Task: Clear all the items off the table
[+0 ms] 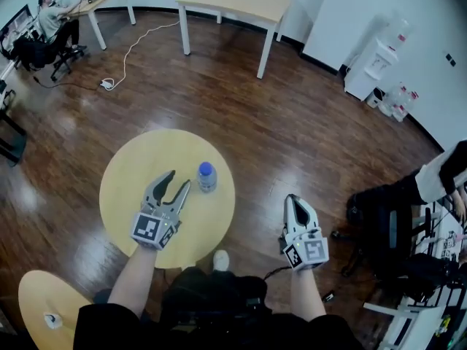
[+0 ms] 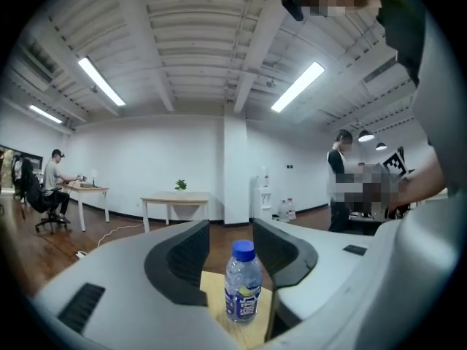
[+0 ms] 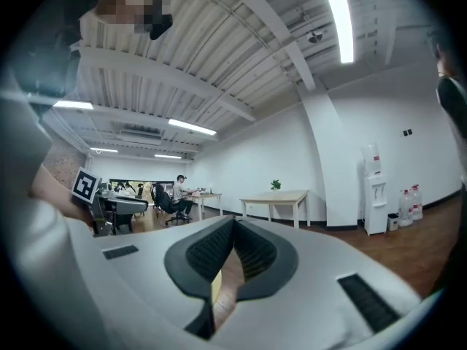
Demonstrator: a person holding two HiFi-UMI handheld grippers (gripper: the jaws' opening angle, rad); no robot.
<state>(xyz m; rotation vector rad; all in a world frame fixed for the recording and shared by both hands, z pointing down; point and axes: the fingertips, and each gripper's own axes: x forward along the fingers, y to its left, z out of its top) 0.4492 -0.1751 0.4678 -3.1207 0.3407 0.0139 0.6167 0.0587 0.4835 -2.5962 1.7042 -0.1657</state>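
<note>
A clear water bottle (image 1: 207,176) with a blue cap stands upright on the round yellow table (image 1: 131,181), right of its middle. My left gripper (image 1: 179,179) hovers over the table with its jaws apart, and the bottle is just ahead of its right fingertip, untouched. In the left gripper view the bottle (image 2: 241,283) shows a little beyond the spread jaws of the left gripper (image 2: 228,228), on the table (image 2: 215,301). My right gripper (image 1: 292,198) hangs off the table's right side above the wood floor. Its jaws meet with nothing between them in the right gripper view (image 3: 233,223).
A second yellow round top (image 1: 40,301) with a small white object (image 1: 51,319) lies at the lower left. Black chairs and desks (image 1: 394,228) crowd the right. Farther off are a wooden table (image 1: 233,2), a water dispenser (image 1: 371,65) and a seated person (image 1: 52,19).
</note>
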